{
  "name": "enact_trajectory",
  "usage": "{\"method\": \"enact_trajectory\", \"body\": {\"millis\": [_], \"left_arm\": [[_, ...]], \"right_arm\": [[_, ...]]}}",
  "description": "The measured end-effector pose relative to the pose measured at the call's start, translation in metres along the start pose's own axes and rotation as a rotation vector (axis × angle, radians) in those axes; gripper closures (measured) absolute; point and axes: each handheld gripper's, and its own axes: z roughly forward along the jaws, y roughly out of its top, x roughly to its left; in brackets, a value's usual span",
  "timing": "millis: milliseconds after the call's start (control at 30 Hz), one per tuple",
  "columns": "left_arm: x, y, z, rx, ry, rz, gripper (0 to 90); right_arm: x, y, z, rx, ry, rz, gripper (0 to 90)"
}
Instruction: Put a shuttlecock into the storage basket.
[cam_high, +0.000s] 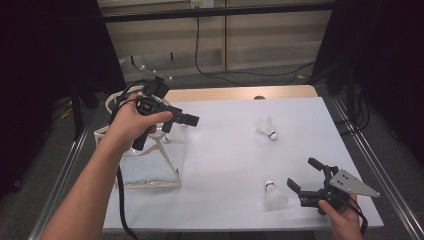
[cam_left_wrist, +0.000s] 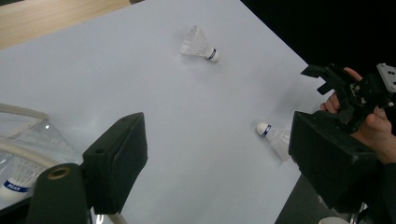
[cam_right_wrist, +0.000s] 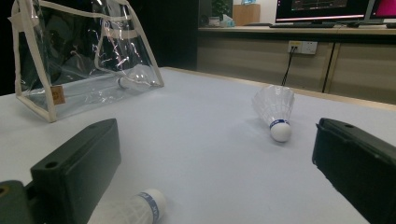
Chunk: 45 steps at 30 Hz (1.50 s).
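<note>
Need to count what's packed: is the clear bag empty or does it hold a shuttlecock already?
Not empty. One shuttlecock lies inside the clear bag, seen through its wall.

left gripper (cam_high: 192, 120) raised, fingers apart | right gripper (cam_high: 305, 175) low, fingers apart

White shuttlecocks (cam_high: 275, 196) with blue bands, clear cream-trimmed bag (cam_high: 150, 165), black tools (cam_high: 312, 181).
</note>
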Motion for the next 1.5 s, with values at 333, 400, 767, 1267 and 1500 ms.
{"method": "enact_trajectory", "body": {"millis": [333,400,767,1267,1500], "left_arm": [[-0.007,-0.004,0.011,0.006,-0.017,0.03,18.2],[-0.009,-0.006,0.013,0.003,-0.028,0.032,17.8],[-0.018,-0.011,0.026,0.012,-0.044,0.058,16.9],[-0.023,-0.022,0.044,0.027,-0.067,0.082,15.5],[-0.024,-0.027,0.05,0.036,-0.072,0.083,15.1]], "right_arm": [[0.0,0.0,0.0,0.001,0.0,-0.001,0.8],[0.0,0.0,0.0,-0.001,0.0,0.0,0.8],[0.0,0.0,0.0,0.0,0.0,-0.001,0.9],[0.0,0.0,0.0,0.0,0.0,0.0,0.9],[0.0,0.0,0.0,0.0,0.001,0.0,0.9]]}}
